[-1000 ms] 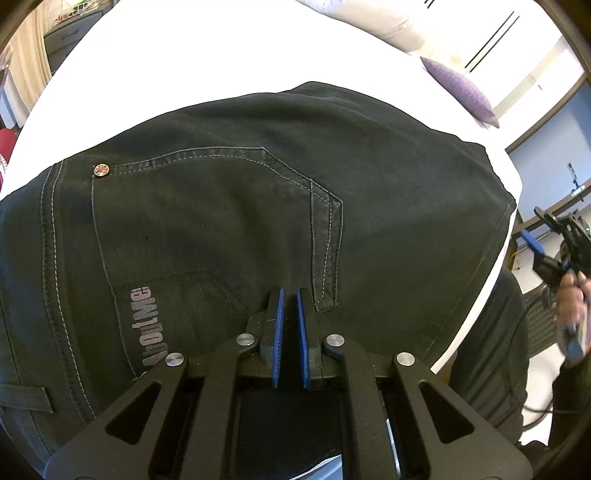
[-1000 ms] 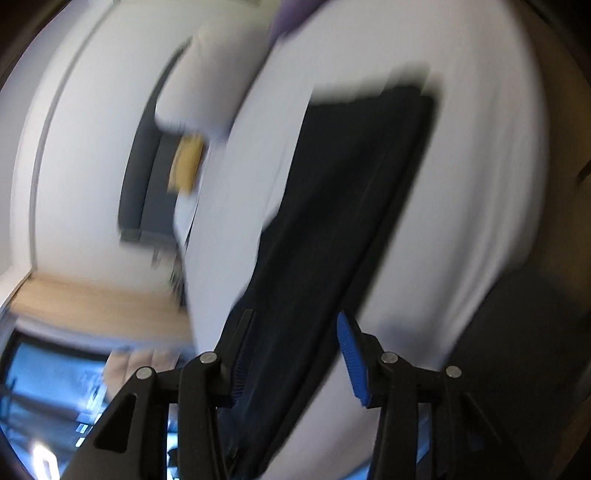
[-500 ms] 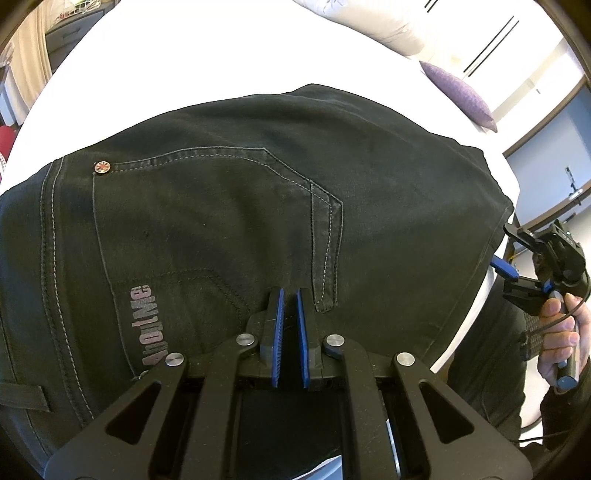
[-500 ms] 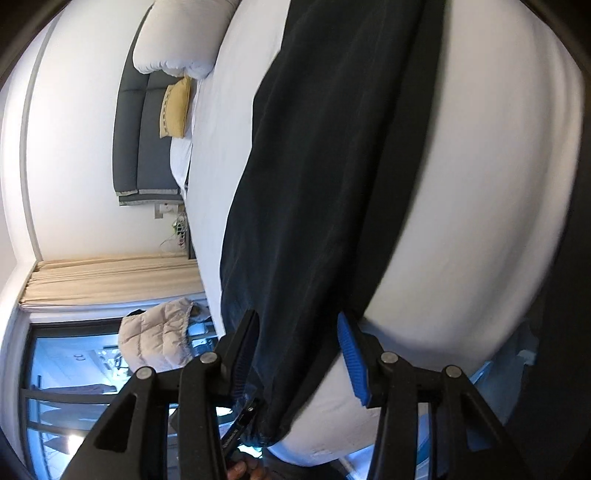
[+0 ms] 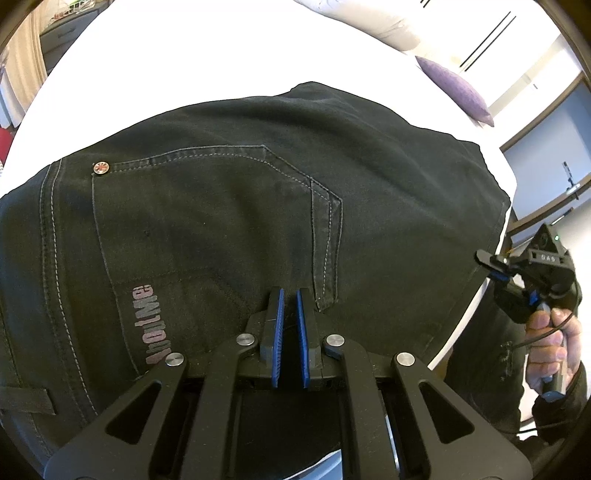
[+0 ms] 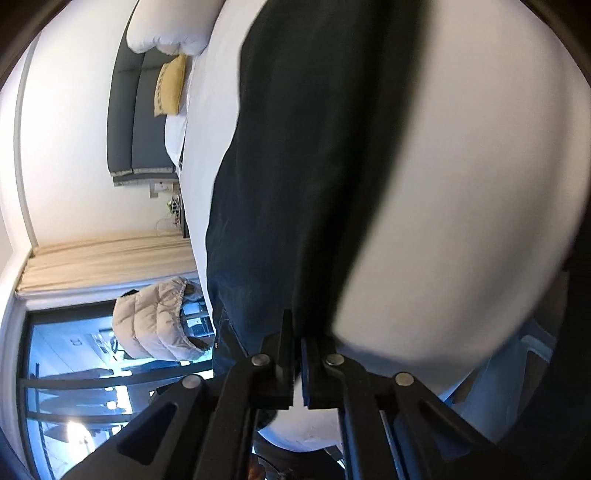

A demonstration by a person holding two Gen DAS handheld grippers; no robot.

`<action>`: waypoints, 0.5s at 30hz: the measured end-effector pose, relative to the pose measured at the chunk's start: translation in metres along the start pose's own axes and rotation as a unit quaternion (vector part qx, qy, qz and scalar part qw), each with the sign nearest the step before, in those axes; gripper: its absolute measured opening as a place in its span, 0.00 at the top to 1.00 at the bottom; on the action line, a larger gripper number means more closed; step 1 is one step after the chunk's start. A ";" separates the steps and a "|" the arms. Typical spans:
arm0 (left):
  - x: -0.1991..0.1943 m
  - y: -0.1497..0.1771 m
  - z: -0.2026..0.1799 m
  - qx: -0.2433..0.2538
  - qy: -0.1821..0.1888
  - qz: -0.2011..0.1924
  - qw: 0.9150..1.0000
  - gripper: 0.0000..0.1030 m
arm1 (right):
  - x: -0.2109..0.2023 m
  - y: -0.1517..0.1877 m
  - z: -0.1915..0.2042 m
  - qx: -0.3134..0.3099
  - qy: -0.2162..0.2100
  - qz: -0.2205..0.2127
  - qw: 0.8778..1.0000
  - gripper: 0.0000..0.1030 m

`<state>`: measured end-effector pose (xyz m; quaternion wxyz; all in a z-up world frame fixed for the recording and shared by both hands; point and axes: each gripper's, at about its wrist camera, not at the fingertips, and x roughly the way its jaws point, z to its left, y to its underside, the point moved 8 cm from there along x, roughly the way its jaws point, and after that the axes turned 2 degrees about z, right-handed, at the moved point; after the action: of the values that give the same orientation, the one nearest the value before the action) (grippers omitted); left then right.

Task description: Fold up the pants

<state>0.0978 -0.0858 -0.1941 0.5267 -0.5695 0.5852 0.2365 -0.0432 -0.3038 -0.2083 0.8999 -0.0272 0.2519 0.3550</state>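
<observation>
Black pants (image 5: pixel 240 221) lie flat on a white bed (image 5: pixel 184 55), back pocket and a pink logo facing up. My left gripper (image 5: pixel 290 295) is shut at the near edge of the seat, its blue pads pinching the fabric. My right gripper (image 6: pixel 297 332) is shut on the near edge of the pants (image 6: pixel 295 166), at the side of the bed. It also shows in the left wrist view (image 5: pixel 496 267), held by a hand at the pants' right edge.
A purple cushion (image 5: pixel 454 88) and a white pillow (image 5: pixel 369 18) lie at the far end of the bed. In the right wrist view, a grey headboard (image 6: pixel 136 122), a yellow cushion (image 6: pixel 170 86), a beige puffer jacket (image 6: pixel 155 325) and a window are visible.
My right gripper has moved in to the pants' edge and closed from open to shut on the fabric. My left gripper has stayed shut in place.
</observation>
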 end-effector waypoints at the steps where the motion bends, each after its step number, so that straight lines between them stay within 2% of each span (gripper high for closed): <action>1: 0.000 0.000 0.000 0.000 0.001 0.000 1.000 0.93 | 0.000 0.001 -0.003 0.000 -0.003 0.001 1.000 0.98; 6: 0.000 -0.001 0.000 -0.001 0.000 0.000 1.000 0.93 | 0.004 -0.003 0.007 -0.014 -0.003 0.007 1.000 0.95; 8: 0.000 -0.002 0.000 -0.001 -0.002 -0.004 1.000 0.93 | 0.005 -0.005 0.006 -0.001 -0.012 0.015 1.000 0.88; 10: 0.000 -0.001 0.000 -0.001 -0.003 -0.004 1.000 0.93 | 0.008 -0.003 0.013 -0.010 -0.019 0.013 1.000 0.72; 11: 0.000 0.000 0.001 0.000 -0.004 -0.003 1.000 0.93 | 0.010 -0.001 0.017 -0.018 -0.021 0.013 1.000 0.71; 14: -0.001 0.001 -0.001 0.005 -0.007 0.000 1.000 0.93 | 0.024 0.010 0.026 -0.035 -0.027 0.037 0.998 0.75; 15: -0.001 0.001 -0.001 0.005 -0.007 0.001 1.000 0.93 | 0.028 0.013 0.027 -0.040 -0.024 0.044 0.998 0.88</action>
<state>0.0960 -0.0861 -0.1929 0.5337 -0.5643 0.5832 0.2380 -0.0223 -0.2703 -0.1967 0.8872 -0.0433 0.2173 0.4048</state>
